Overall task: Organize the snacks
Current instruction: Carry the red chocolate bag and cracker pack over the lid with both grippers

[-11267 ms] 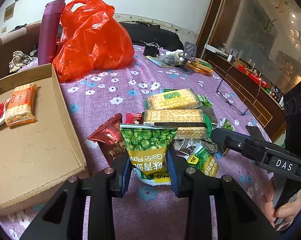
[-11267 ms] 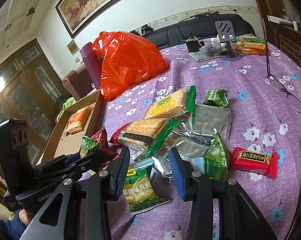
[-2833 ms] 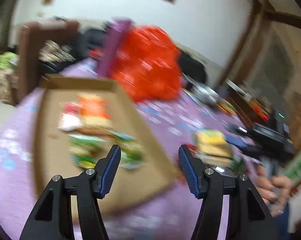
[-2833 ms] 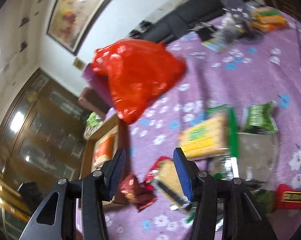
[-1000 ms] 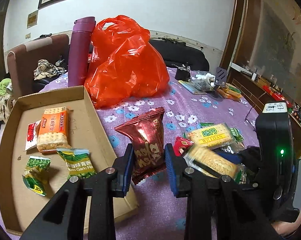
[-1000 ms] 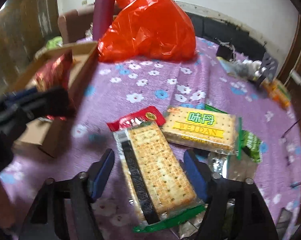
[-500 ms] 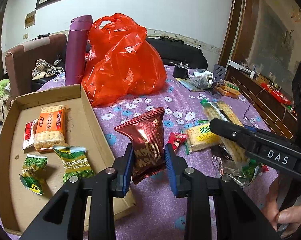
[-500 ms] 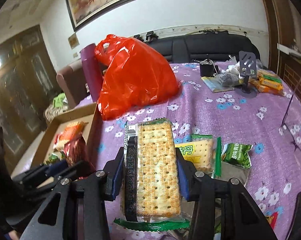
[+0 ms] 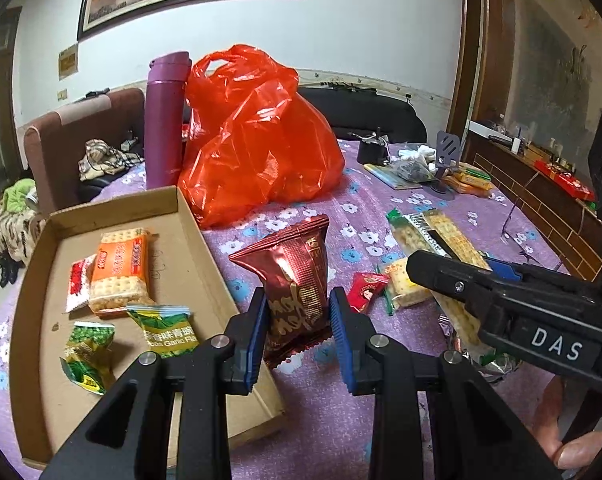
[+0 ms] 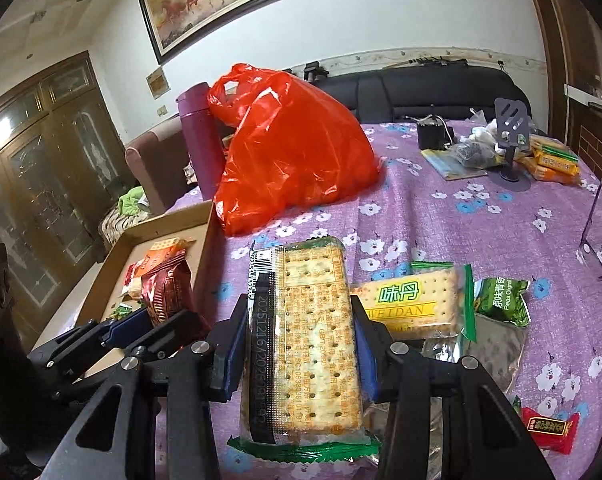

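Note:
My left gripper [image 9: 297,316] is shut on a dark red foil snack bag [image 9: 297,276], held upright just right of the cardboard tray [image 9: 189,248]. In the tray lie an orange cracker pack [image 9: 119,270], a small red packet [image 9: 77,282] and two green pea packets [image 9: 165,330]. My right gripper [image 10: 301,348] is shut on a long clear-wrapped cracker pack [image 10: 309,340], lifted above the purple flowered tablecloth [image 10: 441,224]. Below it lie a yellow-labelled cracker pack [image 10: 413,304], a green pea packet [image 10: 501,300] and a red candy [image 10: 551,428]. The right gripper [image 9: 461,280] also shows in the left wrist view.
A big red plastic bag [image 9: 257,148] and a purple flask [image 9: 165,120] stand behind the tray. Glasses [image 10: 597,248] lie at the right edge. A phone stand [image 10: 511,148], more cracker packs and small clutter sit at the far right of the table. A hand [image 9: 569,436] grips the right tool.
The right gripper has lifted the long cracker pack off the pile and rolled it level. The left gripper has kept still with the red bag in it.

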Demonstrator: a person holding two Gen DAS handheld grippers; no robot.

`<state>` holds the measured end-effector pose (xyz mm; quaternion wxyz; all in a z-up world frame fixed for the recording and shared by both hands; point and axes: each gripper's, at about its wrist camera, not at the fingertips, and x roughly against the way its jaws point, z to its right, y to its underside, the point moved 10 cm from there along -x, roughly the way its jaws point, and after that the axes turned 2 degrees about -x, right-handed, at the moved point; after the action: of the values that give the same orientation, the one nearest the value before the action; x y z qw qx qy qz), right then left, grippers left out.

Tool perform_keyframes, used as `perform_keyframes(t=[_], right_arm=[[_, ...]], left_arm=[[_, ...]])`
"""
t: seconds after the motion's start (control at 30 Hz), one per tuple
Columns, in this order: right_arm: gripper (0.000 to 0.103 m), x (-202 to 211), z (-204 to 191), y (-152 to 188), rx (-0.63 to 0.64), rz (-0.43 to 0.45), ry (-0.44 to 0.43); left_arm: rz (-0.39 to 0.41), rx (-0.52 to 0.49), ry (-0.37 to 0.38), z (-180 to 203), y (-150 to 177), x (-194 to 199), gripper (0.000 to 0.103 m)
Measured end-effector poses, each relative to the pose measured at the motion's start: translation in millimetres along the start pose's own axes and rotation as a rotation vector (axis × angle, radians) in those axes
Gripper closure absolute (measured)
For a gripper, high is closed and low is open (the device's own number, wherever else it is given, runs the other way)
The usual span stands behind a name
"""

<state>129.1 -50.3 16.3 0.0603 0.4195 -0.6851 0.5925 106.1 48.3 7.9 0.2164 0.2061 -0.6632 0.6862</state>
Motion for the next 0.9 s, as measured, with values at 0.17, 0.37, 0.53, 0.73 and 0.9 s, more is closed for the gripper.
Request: perform_keyframes(t=[0.17,0.37,0.53,0.73,0.9], right_arm=[[0.053,0.5,-1.8,0.2,0.002,0.007,0.000],[0.053,1.4,-3.1,-1.2,0.012,0.016,-0.003],[0.053,2.6,-4.8,-2.1,0.018,0.030,-0.001],[0.053,3.1,-7.0,-3.4,0.015,0.039,0.001],[0.053,7.8,-21.5,-4.8,-0.014,0.036,-0.026]], left_arm=[[0.027,-0.013,-0.020,-0.7,-3.2,4.9,0.073],[0.060,-0.022,-0.048,-2.5,-7.2,11.6,0.073],[0.077,-0.014,-0.064,-6.4,-9.4,16.1,0.073],[0.101,0.026,-0.057,-22.8,-11.6,33.9,0.073],[0.097,0.097,-0.075,-66.0,-3.2,52.4,0.073]])
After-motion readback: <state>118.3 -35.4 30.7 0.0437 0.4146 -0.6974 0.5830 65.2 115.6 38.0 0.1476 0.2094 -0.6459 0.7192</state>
